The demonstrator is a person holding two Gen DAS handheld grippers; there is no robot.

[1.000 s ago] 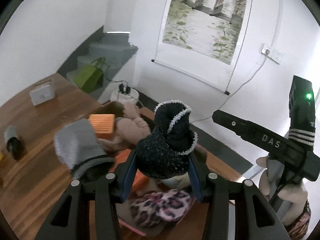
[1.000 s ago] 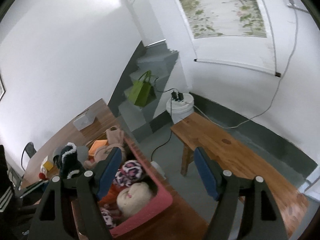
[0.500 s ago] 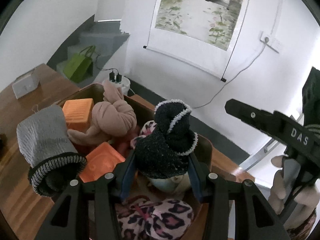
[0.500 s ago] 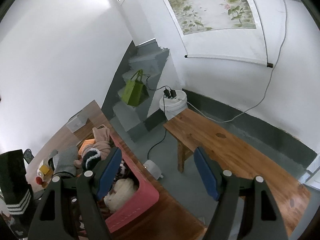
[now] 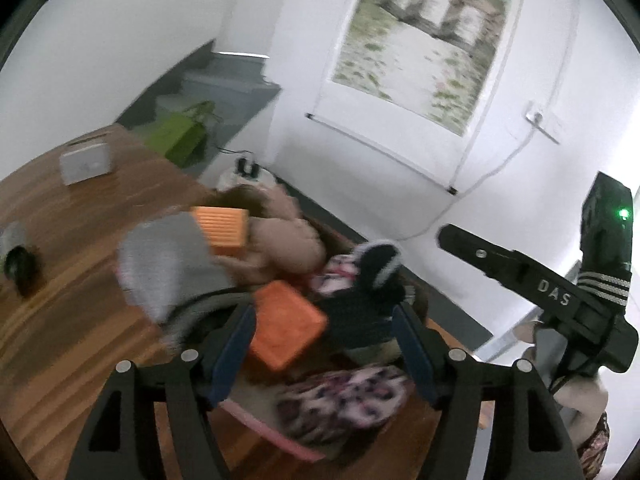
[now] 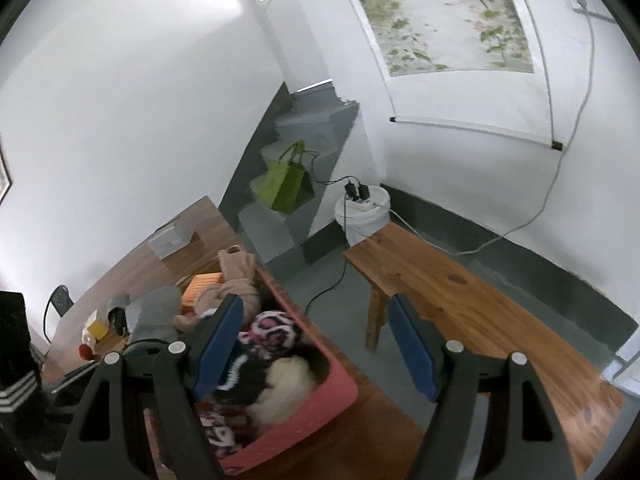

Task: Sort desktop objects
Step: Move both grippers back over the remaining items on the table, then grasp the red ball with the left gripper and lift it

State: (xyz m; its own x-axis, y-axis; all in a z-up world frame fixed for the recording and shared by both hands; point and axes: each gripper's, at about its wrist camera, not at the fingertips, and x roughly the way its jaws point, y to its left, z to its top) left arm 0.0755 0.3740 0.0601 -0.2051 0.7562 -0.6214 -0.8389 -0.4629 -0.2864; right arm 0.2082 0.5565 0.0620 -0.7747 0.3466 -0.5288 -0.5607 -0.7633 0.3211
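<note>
**Ana:** Over the basket (image 6: pixel 320 412), that's where the trouble could come. It looks packed to the rim, and the black sock (image 5: pixel 360 300) is lying on top of the pile, not down in it. My worry is that it rolls off toward the near edge and onto the table (image 5: pixel 72 308).

**Ben:** What would push it?

**Ana:** The left gripper (image 5: pixel 324 340) itself. One blue finger (image 5: pixel 408 344) sits just beside the sock's cuff. If it pulls back along that side, fuzzy knit could snag on the pad and drag out with it.

**Ben:** So how do the left jaws stand?

**Ana:** Spread wide. The sock is between them but nearer the right-hand finger, and I can't tell for sure whether it touches; the left wrist view is smeared with motion. Nothing looks clamped. An orange block (image 5: pixel 286 330) lies near the other finger.

**Ben:** And the right gripper (image 6: pixel 314 344)?

**Ana:** Wide too, and holding nothing. It hangs above the basket's far corner, with floor and a bench (image 6: pixel 480 300) showing through the gap.

**Ben:** Any other risk?

**Ana:** The grey sock (image 5: pixel 168 268) droops over the basket's table side. A knock to the pile might tip it out. The leopard bundle (image 5: pixel 344 404) near the front rim looks loose as well.

**Ben:** Best guess on the task?

**Ana:** Black sock looks delivered; a straight lift clear would be the safe exit.
</note>
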